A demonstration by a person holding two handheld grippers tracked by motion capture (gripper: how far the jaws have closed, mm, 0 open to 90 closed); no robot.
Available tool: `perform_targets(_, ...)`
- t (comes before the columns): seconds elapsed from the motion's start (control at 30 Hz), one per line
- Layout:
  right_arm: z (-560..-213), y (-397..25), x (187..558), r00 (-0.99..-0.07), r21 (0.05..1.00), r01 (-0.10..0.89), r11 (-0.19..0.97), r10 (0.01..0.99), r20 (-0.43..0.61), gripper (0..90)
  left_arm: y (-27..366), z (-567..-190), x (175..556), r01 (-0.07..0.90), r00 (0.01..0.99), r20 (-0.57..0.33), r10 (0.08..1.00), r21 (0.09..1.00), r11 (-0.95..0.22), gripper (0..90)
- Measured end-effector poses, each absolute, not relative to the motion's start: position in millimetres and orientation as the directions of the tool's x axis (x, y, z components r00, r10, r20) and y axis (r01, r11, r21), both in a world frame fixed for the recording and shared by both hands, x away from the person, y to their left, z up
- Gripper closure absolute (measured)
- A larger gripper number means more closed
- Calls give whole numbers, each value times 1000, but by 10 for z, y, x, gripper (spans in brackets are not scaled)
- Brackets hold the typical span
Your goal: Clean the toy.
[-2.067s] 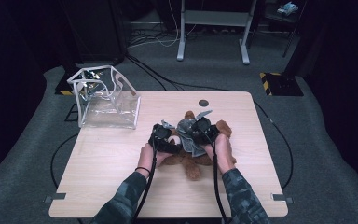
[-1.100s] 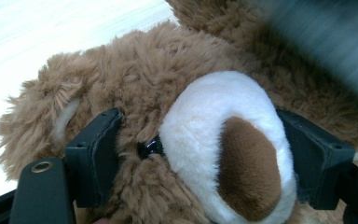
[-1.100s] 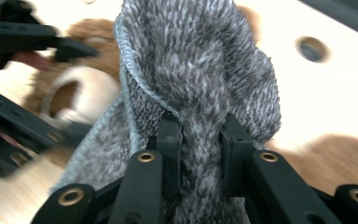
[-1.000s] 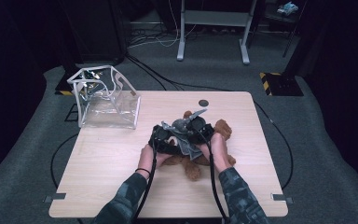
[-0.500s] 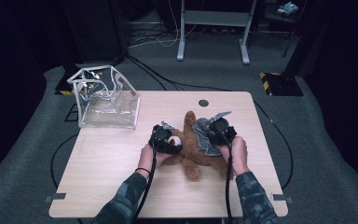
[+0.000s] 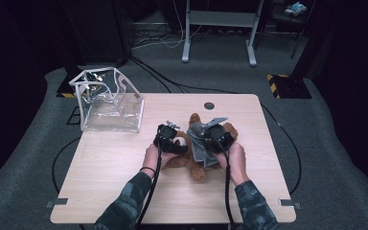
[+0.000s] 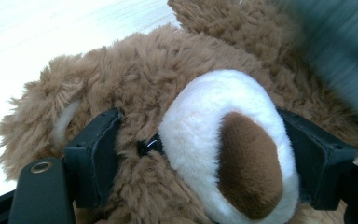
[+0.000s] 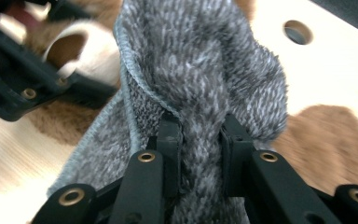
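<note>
Gripping a teddy bear [image 6: 191,160] and its grey cloth [image 6: 199,143] mid-table.
Left gripper [image 7: 200,158] view shows jaws wide around the muzzle — right gripper [image 8: 199,135] view shows jaws pinched narrow on cloth.

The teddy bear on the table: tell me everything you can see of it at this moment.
The teddy bear is brown plush with shaggy fur, a white muzzle with a dark brown nose, and a pale-lined ear. It lies on the wooden table, one leg pointing toward the person. The left tool is closed around its head, jaws pressing either side of the muzzle. A grey knitted cloth is draped over its body, and the right tool pinches a fold of that cloth.
</note>
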State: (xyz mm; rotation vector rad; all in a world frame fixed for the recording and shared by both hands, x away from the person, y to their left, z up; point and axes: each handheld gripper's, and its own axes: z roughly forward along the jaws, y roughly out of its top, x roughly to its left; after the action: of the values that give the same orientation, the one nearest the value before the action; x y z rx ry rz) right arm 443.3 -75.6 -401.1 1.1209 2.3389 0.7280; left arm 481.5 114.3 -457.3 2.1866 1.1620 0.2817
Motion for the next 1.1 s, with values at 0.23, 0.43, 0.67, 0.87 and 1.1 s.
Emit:
perform_targets(0.23, -4139, -849, 4520, -553, 605, 591, 534, 814, -179, 744, 1149, -4583, 4837, 667, 589, -113, 800, 627, -403, 205)
perform_targets(0.43, -4202, -1159, 4518, -483, 588, 642, 492, 855, -188, 745, 1141, -4575, 4867, 679, 583, -128, 802, 618, -395, 205)
perform_targets(0.67, -4091, -1228, 4467, -448, 625, 646, 438, 881, -153, 740, 1116, -4566, 4904, 687, 573, -114, 812, 606, -400, 204)
perform_targets(0.87, -4019, -741, 4390, -569, 651, 579, 490, 815, -107, 735, 1119, -4566, 4914, 688, 574, -113, 811, 604, -403, 204)
perform_targets(1.1, -4194, -827, 4434, -554, 640, 600, 480, 827, -100, 746, 1130, -4576, 4926, 691, 572, -131, 810, 609, -390, 204)
